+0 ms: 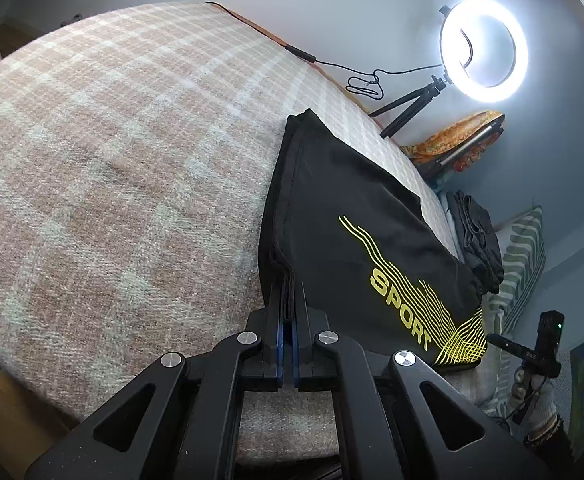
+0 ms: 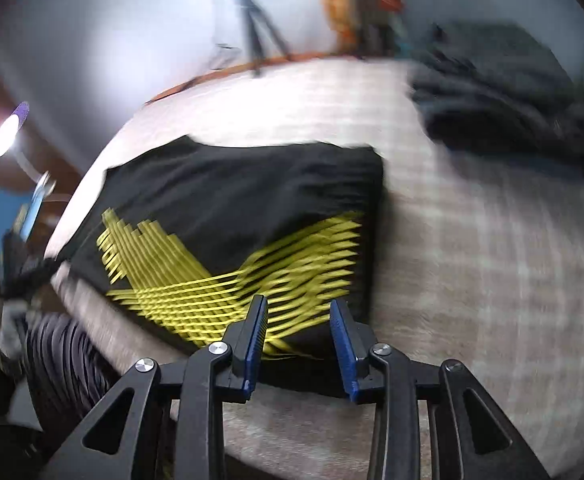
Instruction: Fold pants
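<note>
The left gripper (image 1: 289, 292) has its fingers pressed together on the near edge of the black pants (image 1: 356, 216), pinching several stacked layers of fabric between the blue pads. The right gripper (image 2: 298, 312) has its fingers spread apart, with nothing between them; they hover just over the near edge of the pants (image 2: 251, 200), and whether the tips touch the cloth cannot be told from this blurred view.

The pants lie folded into a compact rectangle on the checked blanket (image 1: 111, 160), a pink and cream weave that covers the bed. Yellow wavy lines and the word "SPORT" run across the top layer of the pants. In the left wrist view, the right gripper (image 1: 548, 344) shows past the pants' lower right corner, held in a gloved hand (image 1: 532, 396).

Beyond the pants, at the far side of the blanket, a pile of dark clothes (image 2: 504, 92) sits near a green and white striped pillow (image 1: 520, 256). Farther along from the pants, an orange patterned cloth (image 1: 460, 136) lies bunched against the pale wall. Behind the pants a lit ring light (image 1: 484, 50) stands on a small black tripod (image 1: 408, 104), its cable trailing along the far edge of the blanket. A second small lamp (image 2: 9, 130) glows to the left of the pants in the right wrist view.
</note>
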